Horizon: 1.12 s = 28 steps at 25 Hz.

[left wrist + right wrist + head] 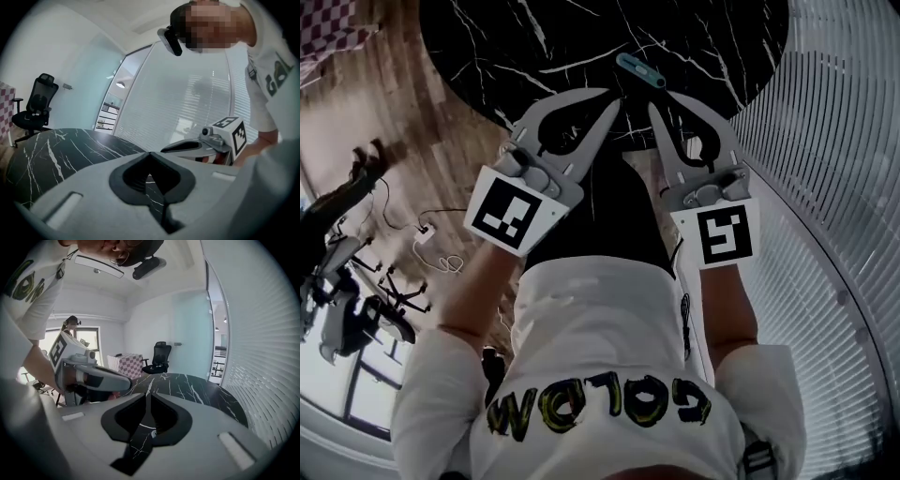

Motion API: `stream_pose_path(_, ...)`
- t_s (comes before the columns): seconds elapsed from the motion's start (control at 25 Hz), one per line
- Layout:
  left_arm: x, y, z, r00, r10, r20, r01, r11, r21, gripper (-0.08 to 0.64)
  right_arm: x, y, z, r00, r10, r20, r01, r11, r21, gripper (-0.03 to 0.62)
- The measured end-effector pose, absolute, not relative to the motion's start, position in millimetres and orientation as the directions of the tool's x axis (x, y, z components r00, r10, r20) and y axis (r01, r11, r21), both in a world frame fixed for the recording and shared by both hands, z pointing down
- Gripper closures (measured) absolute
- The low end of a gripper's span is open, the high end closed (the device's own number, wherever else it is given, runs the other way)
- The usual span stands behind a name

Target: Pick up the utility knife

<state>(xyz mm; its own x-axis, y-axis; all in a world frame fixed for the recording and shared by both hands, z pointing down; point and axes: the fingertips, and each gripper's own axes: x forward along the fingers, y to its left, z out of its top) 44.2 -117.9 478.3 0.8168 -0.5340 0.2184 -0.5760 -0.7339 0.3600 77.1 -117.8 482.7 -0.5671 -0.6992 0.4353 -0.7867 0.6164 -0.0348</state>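
We had bare dark surface (pixel 581 37) wide open ahead; only the utility knife (pixel 639 70) lay in the path, just beyond the right gripper (pixel 662 99), while slatted blinds (pixel 834 141) walled off our right.

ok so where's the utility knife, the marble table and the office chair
utility knife (pixel 639 71), head view, middle of its body
marble table (pixel 703 42), head view, bare top right of the knife
office chair (pixel 162 351), right gripper view, its backrest
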Motion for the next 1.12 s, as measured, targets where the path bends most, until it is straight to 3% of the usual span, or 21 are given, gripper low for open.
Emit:
stream_pose_path(0.6, 53.6, -127.4, 570.2, 0.811, -0.529, 0.249, -0.584, -0.720, 0.375, 0.557, 86.9, -127.4, 606.0, -0.528, -0.574, 0.626, -0.743, 0.669, -0.014, 0.487)
stream_pose_path(1.12, 59.0, -130.3, 620.1, 0.818, -0.500, 0.284, -0.575, -0.724, 0.380, 0.557, 100.5, -142.5, 681.2, -0.477, -0.511, 0.715, -0.749, 0.662, -0.027, 0.428)
